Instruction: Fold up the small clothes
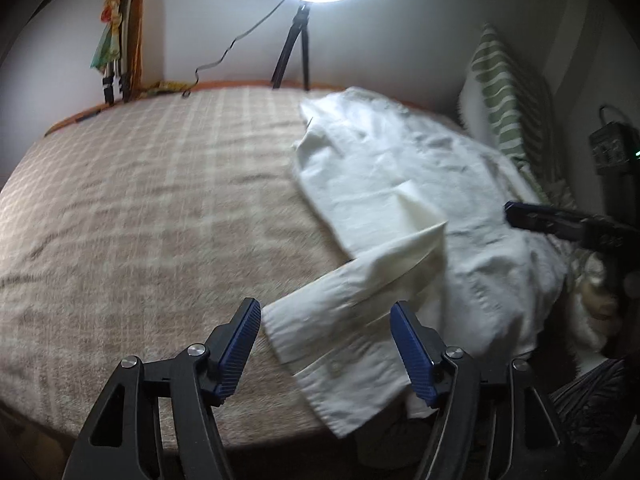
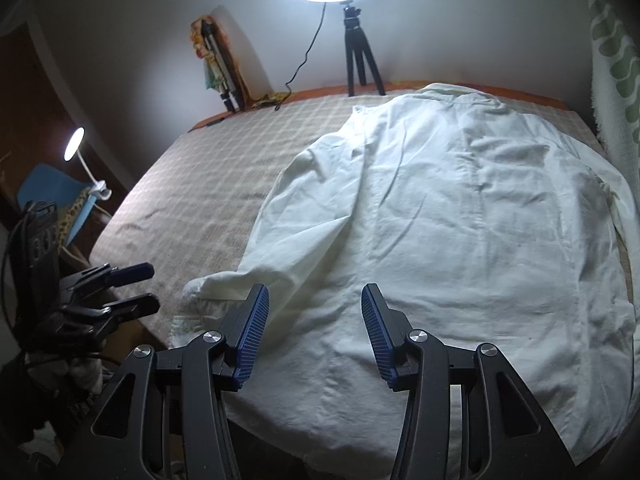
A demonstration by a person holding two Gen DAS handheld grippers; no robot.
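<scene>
While both claws hang open, the left claw [image 1: 325,346] and right claw [image 2: 315,334], the big white cotton shirt [image 2: 460,216] lies flat, collar pointing to the far wall, on the beige checked bed [image 2: 208,184].

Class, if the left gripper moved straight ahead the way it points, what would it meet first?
Most likely the white shirt's sleeve, lying between the open jaws of the left gripper; depth is hard to judge.
</scene>
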